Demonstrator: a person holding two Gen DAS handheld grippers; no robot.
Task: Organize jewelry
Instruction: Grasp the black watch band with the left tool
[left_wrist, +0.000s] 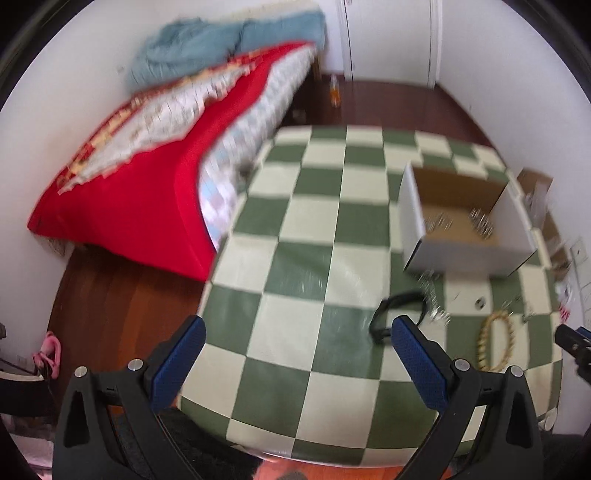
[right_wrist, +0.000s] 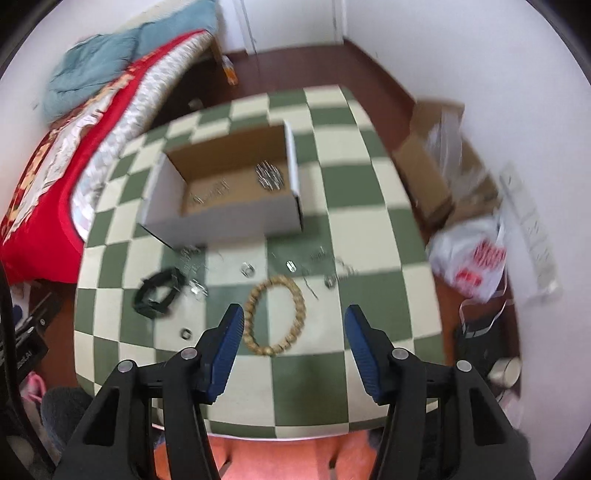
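An open white cardboard box (right_wrist: 229, 218) (left_wrist: 465, 254) stands on the green-and-cream checked table (right_wrist: 369, 229) (left_wrist: 295, 258), with silver jewelry pieces (right_wrist: 269, 175) inside. In front of it lie a tan beaded bracelet (right_wrist: 299, 295) (left_wrist: 495, 341), a black bracelet (right_wrist: 157, 291) (left_wrist: 397, 308), several small silver rings (right_wrist: 248, 268) and thin chains (right_wrist: 334, 271). My right gripper (right_wrist: 295, 332) is open and empty, just above the near side of the beaded bracelet. My left gripper (left_wrist: 297, 343) is open and empty, left of the black bracelet.
A bed with a red blanket (left_wrist: 147, 206) (right_wrist: 40, 177) borders the table's left side. Cardboard boxes (right_wrist: 432, 162) and a white plastic bag (right_wrist: 469, 254) lie on the floor at the right. The table's near edge (right_wrist: 295, 428) is close below the grippers.
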